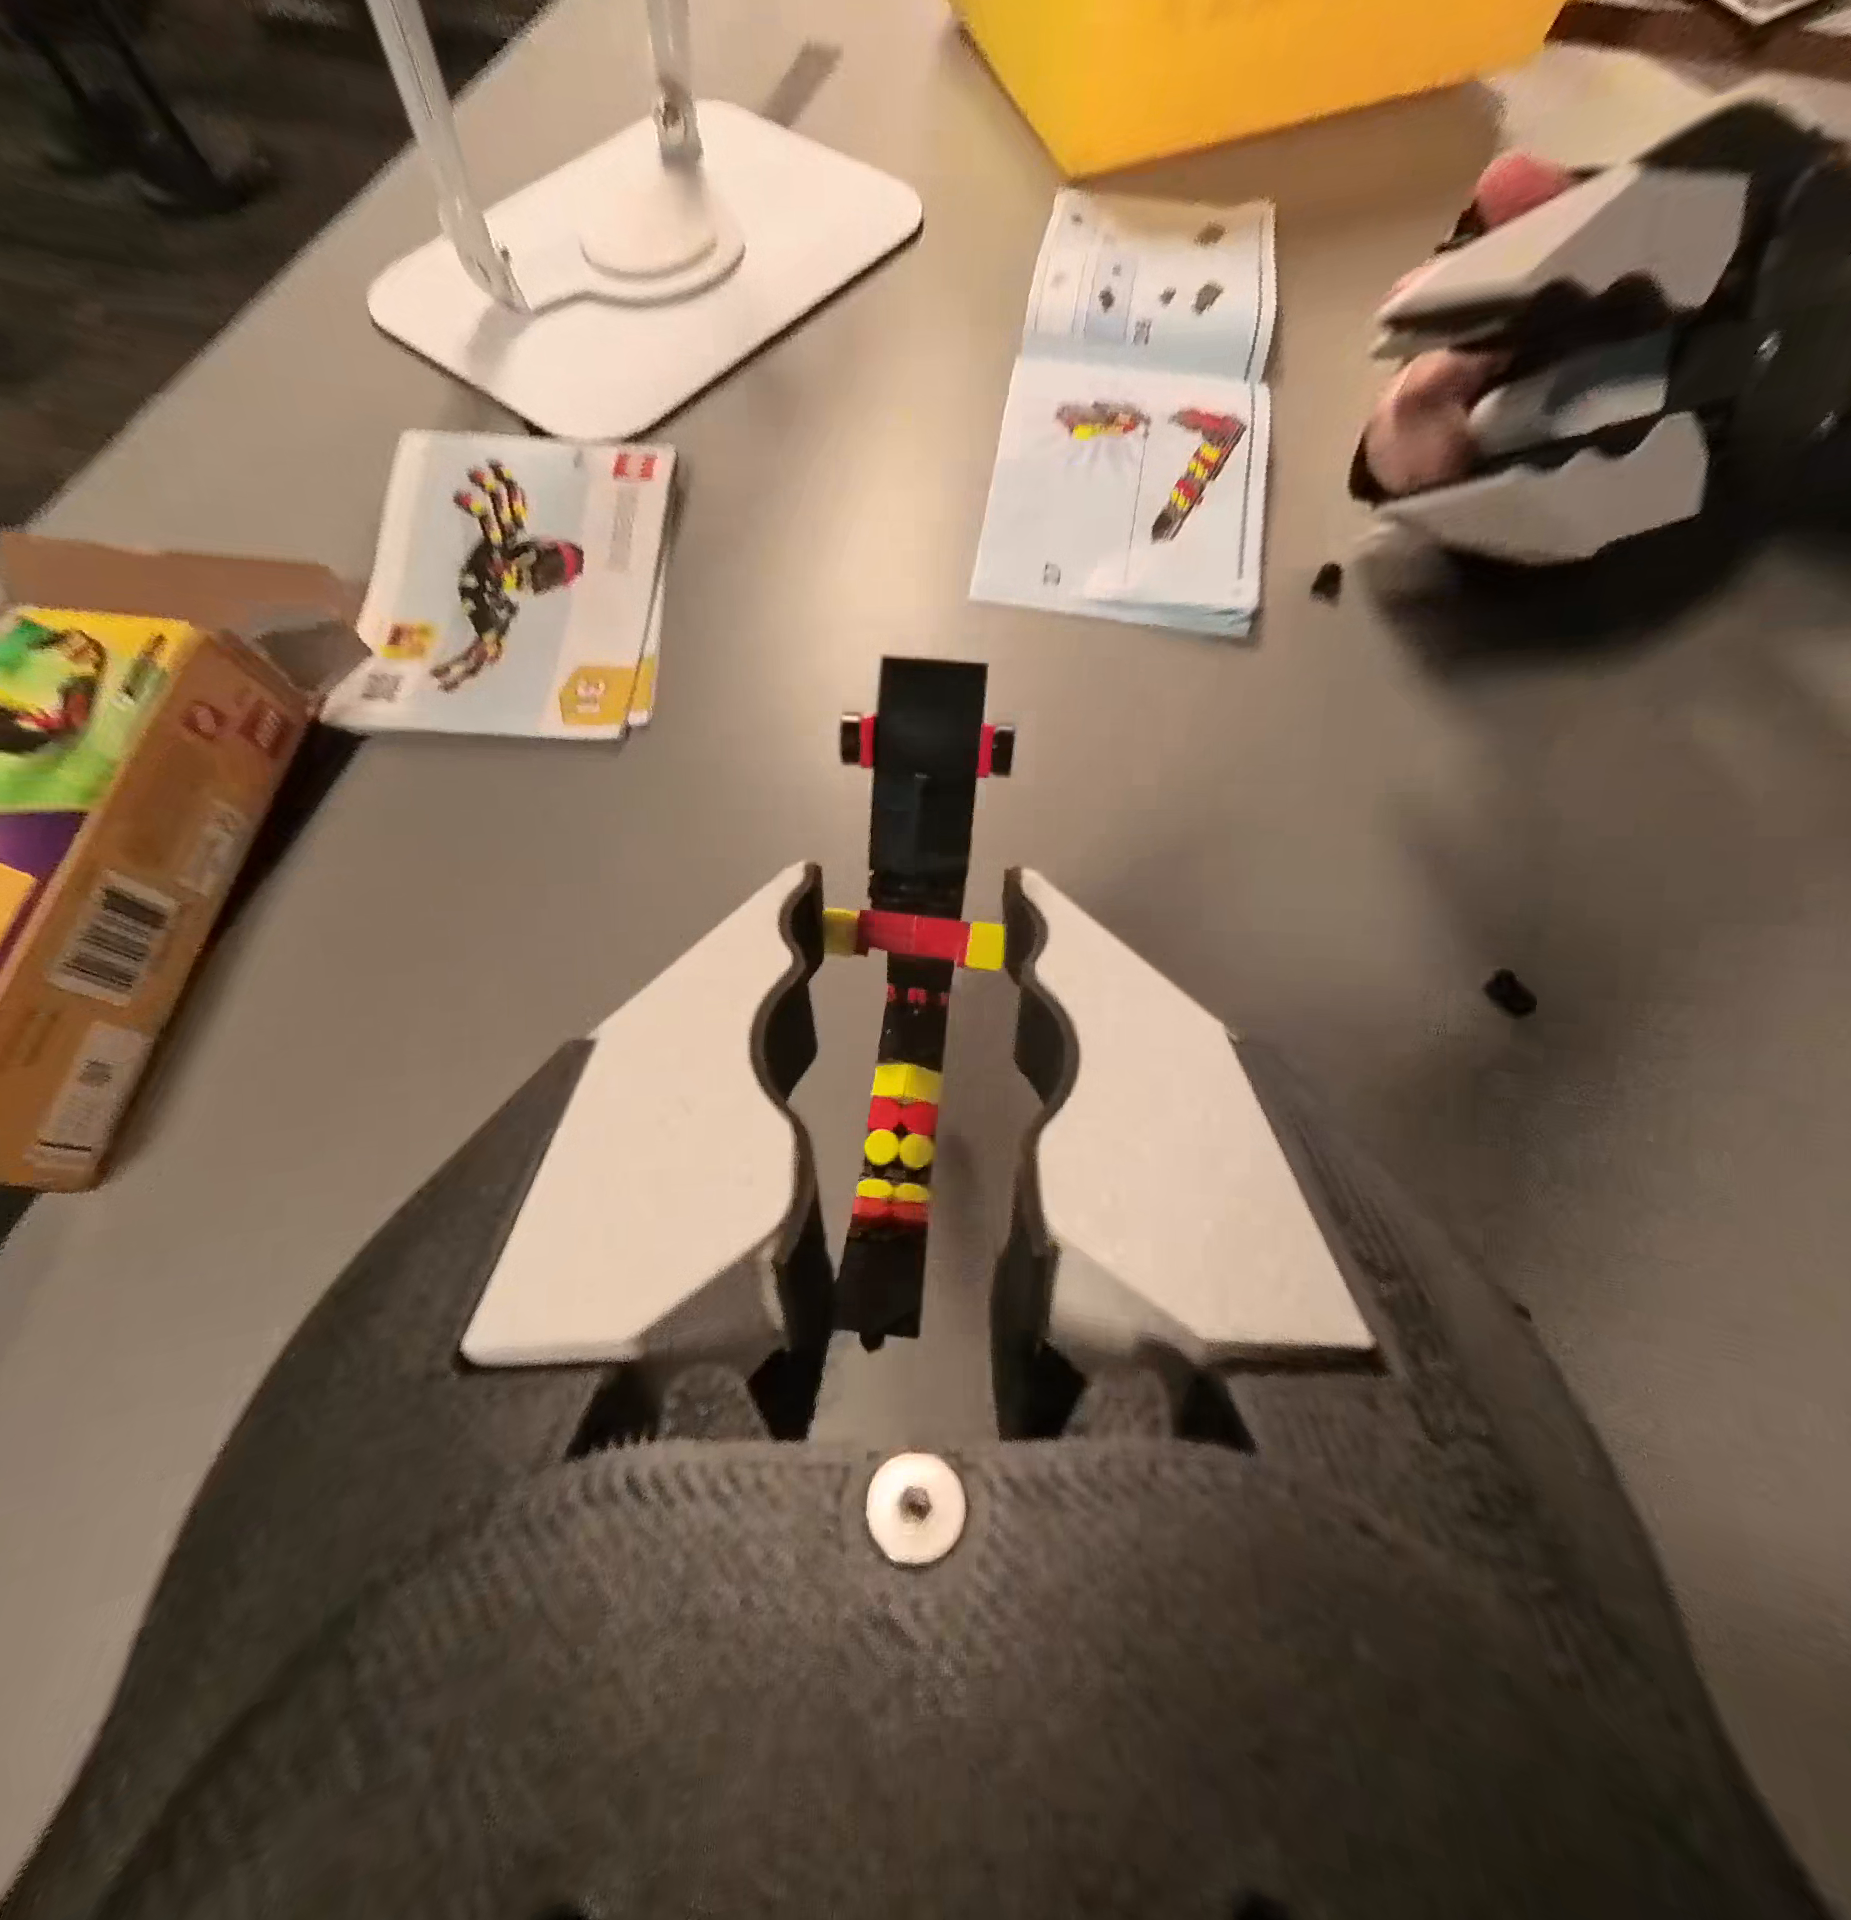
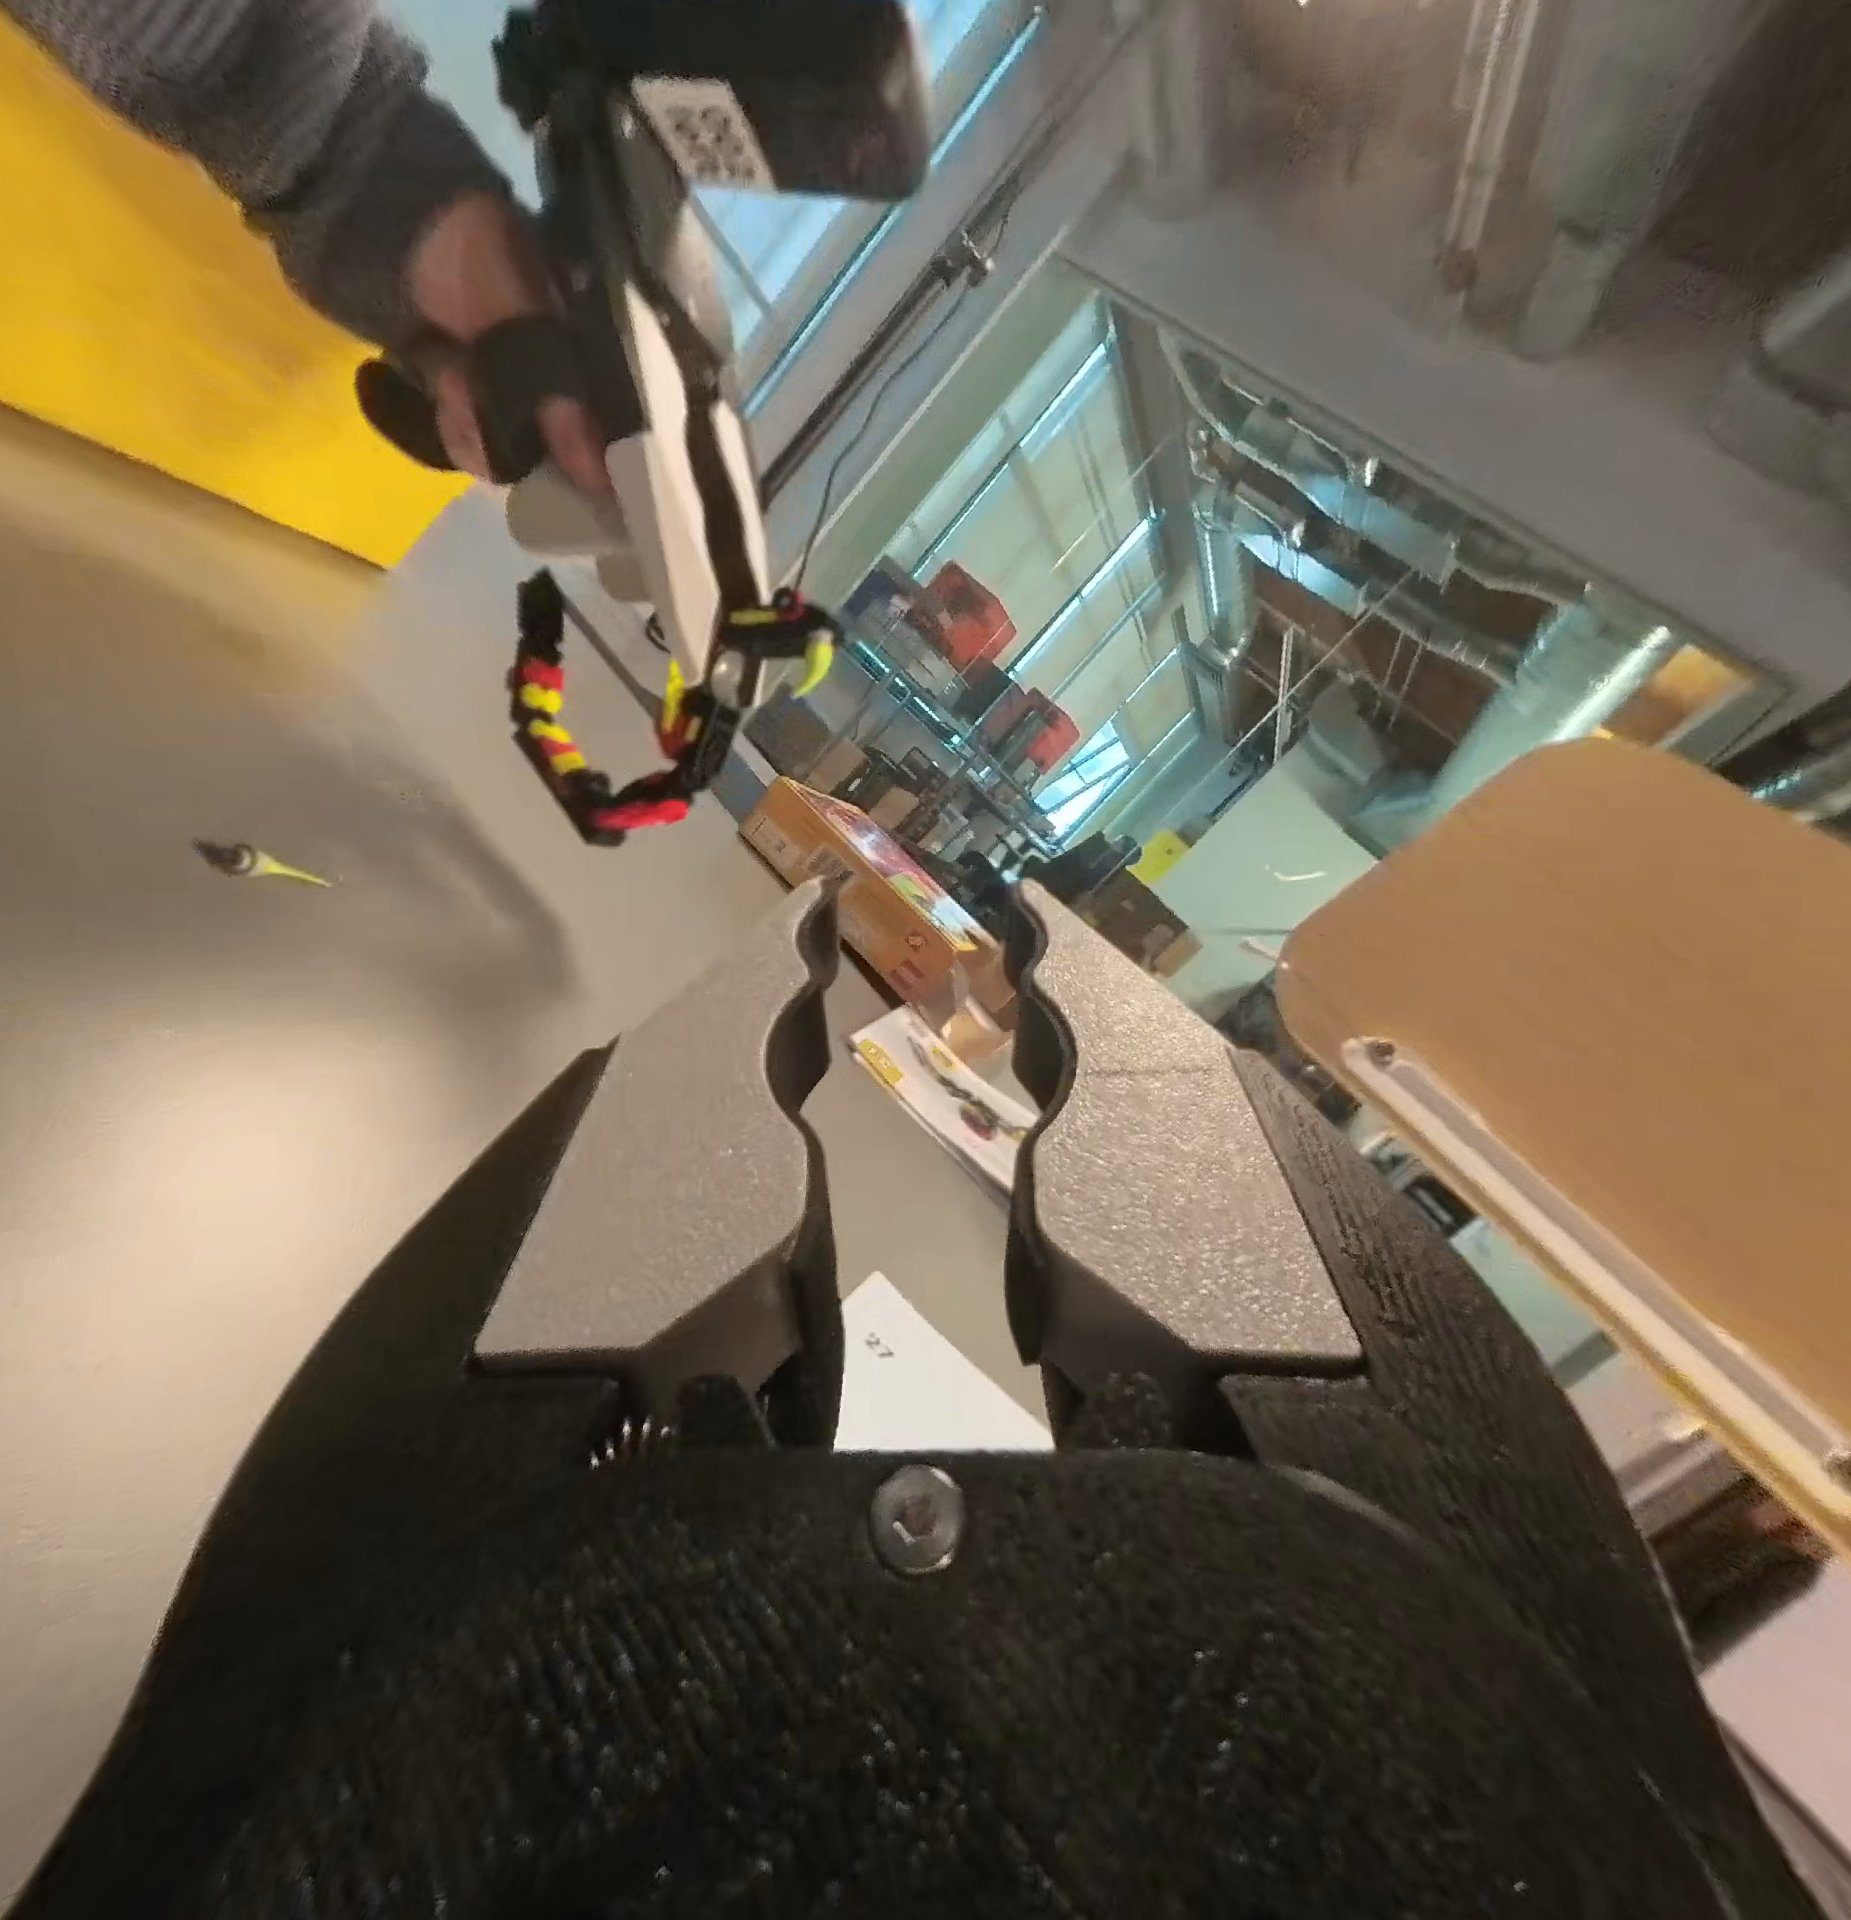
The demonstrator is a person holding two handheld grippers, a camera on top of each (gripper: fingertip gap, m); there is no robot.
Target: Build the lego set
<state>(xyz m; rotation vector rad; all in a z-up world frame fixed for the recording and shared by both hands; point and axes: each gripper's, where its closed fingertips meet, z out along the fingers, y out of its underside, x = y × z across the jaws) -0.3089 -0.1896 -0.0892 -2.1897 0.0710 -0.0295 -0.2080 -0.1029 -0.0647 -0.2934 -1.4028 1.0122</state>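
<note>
The left gripper [image 1: 916, 914] is clamped on the lego model [image 1: 921, 862], a long black body banded in red and yellow, pinching it by the red-and-yellow crossbar and holding it up off the grey table [image 1: 1316, 831]. The right gripper [image 2: 916, 904] is held low over the table with its fingers apart and nothing between them. A small black piece [image 1: 1510, 992] lies on the table to the right, another [image 1: 1324, 579] near the open instruction booklet [image 1: 1129, 416], and a yellow-tipped piece [image 2: 261, 864] lies well apart. The next move looks like fetching one of these. I would keep the model steady, close on the loose piece squarely, and press it on against the held grip.
</note>
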